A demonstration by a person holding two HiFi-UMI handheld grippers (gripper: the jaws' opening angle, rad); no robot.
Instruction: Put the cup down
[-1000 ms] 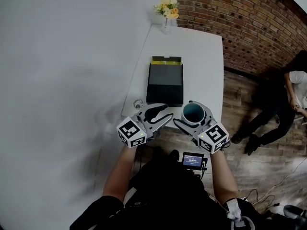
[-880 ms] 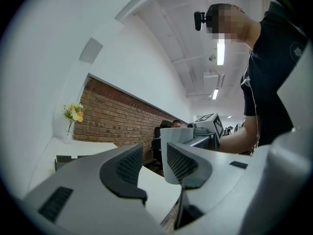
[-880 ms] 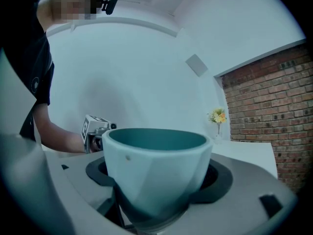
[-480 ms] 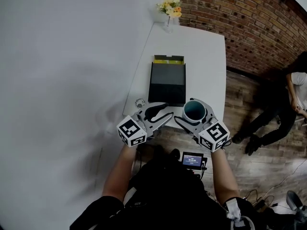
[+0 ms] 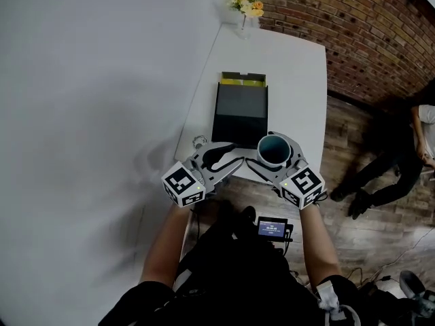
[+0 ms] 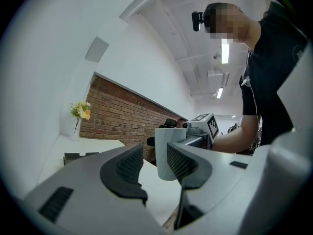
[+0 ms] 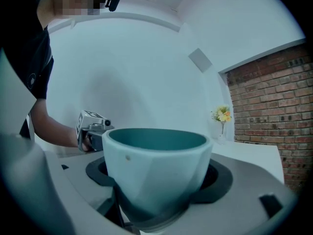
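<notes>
A pale cup (image 5: 273, 149) with a teal inside stands upright between the jaws of my right gripper (image 5: 275, 156), which is shut on its sides. It hangs over the near edge of the white table (image 5: 292, 80), just right of the black box's near corner. In the right gripper view the cup (image 7: 155, 165) fills the space between the jaws of the right gripper (image 7: 156, 180). My left gripper (image 5: 236, 155) is beside it on the left, open a little and empty. In the left gripper view the cup (image 6: 166, 153) shows through the gap of the left gripper (image 6: 155, 163).
A black box (image 5: 240, 117) with a yellow-green far end lies mid-table. A small glass object (image 5: 198, 141) sits at the near left corner. A vase of flowers (image 5: 247, 2) stands at the far end. A person (image 5: 401, 161) sits on the wooden floor at right, by a brick wall.
Both grippers have edged forward toward the table's near edge, the cup still held in the right one. Jaws unchanged.
</notes>
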